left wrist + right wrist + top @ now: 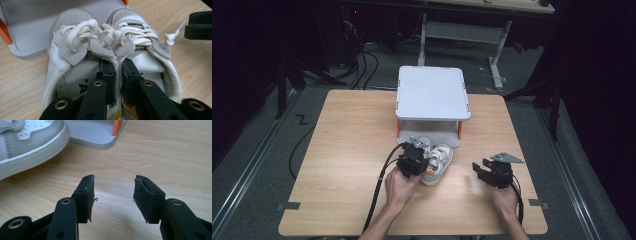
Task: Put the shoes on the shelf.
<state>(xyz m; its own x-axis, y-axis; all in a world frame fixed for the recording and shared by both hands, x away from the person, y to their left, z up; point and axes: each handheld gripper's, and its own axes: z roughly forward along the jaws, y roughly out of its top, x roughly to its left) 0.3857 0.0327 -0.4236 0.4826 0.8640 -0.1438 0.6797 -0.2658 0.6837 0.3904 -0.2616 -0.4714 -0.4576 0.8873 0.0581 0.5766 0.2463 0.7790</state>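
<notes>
Pair of white sneakers (110, 50) sits side by side on the wooden table (347, 150), toes at the foot of the grey two-tier rack (432, 92) — laces loose on top. Left gripper (117, 75) reaches in from the heel end, jaws nearly closed, one jaw inside each shoe, pinching the two inner collar walls together. In the high view this gripper (416, 156) lies over the heels of the pair. Right gripper (113, 197) is well apart to the right, low over bare table — jaws parted fairly wide, nothing between them; one sneaker toe shows at its upper left.
</notes>
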